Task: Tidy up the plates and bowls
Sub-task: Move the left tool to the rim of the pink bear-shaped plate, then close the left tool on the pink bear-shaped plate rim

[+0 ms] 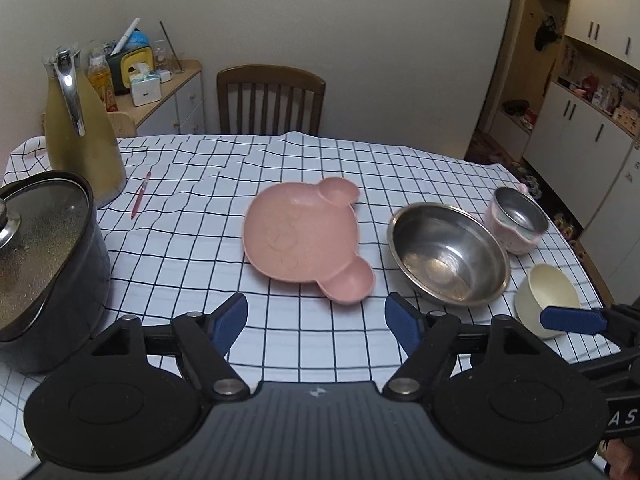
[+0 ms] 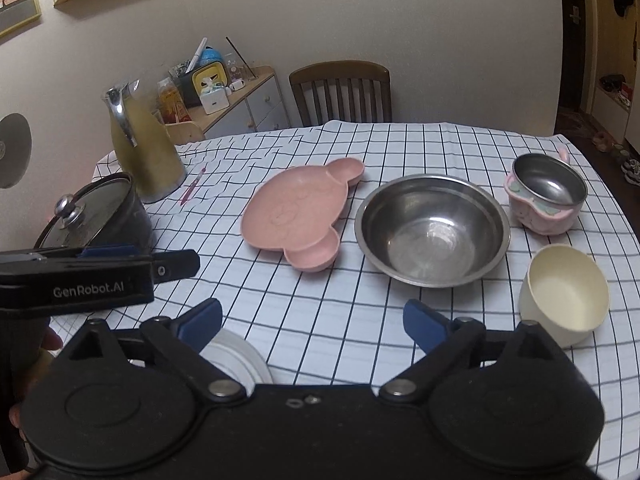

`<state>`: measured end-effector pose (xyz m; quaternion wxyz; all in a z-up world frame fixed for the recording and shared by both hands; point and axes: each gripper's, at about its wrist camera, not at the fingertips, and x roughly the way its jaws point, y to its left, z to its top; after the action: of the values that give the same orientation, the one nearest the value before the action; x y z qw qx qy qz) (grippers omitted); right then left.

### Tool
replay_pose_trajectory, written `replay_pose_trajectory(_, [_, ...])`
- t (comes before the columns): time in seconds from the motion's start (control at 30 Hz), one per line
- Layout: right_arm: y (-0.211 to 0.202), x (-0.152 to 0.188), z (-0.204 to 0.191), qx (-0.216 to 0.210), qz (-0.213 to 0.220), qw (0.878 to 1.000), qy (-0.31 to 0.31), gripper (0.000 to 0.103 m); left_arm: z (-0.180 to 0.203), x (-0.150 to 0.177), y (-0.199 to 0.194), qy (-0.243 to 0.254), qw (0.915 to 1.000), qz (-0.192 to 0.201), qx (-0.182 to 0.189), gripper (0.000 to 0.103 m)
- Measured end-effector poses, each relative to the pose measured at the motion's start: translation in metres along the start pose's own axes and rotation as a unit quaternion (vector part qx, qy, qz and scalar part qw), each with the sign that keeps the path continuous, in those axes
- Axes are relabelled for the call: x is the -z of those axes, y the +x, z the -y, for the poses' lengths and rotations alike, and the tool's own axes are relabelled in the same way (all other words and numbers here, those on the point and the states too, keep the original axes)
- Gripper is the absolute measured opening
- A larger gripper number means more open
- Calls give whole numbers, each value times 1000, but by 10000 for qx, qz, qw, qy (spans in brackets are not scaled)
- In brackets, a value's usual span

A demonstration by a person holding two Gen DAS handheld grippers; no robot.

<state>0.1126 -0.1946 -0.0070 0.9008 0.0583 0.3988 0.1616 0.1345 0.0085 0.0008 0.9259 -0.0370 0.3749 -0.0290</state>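
Worktop [image 1: 240, 320], checked cloth: pink plate [image 1: 304, 236], steel bowl [image 1: 448, 254], cream bowl [image 1: 546, 292] spread singly, unstacked. Left gripper [image 1: 316, 318], right gripper [image 2: 312, 322]: jaws wide, empty, poised for picking.

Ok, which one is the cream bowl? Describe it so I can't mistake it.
Start at the checked tablecloth and find the big steel bowl beside the pink bear-shaped plate. The cream bowl lies just nearer the camera and to the right, the only matte, pale one, tipped on its side.
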Motion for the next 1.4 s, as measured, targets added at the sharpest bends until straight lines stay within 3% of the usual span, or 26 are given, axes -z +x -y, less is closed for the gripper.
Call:
replay_pose_trajectory(0.33, [36,-25,1,18,-167,9993,341,99,-26,-49,51,222,9996,-158,-91,76])
replay_pose_trajectory(0.6, [81,-39,-17,411,-301,9970,583,98,-55,-88,120,591,9969,-464,229,76])
replay_pose_trajectory(0.77, [113,-43,-19,683,-458,9925,910,95,-72,-101,169,675,9948,-693,316,75])
replay_pose_trajectory(1.13, [165,-39,-7,1131,-828,9808,1352,75,-88,-98,245,630,9896,-1228,405,74])
replay_pose_trajectory(1.4, [182,-36,0,1175,-994,9748,1616,54,-87,-95,264,579,9861,-1453,558,47])
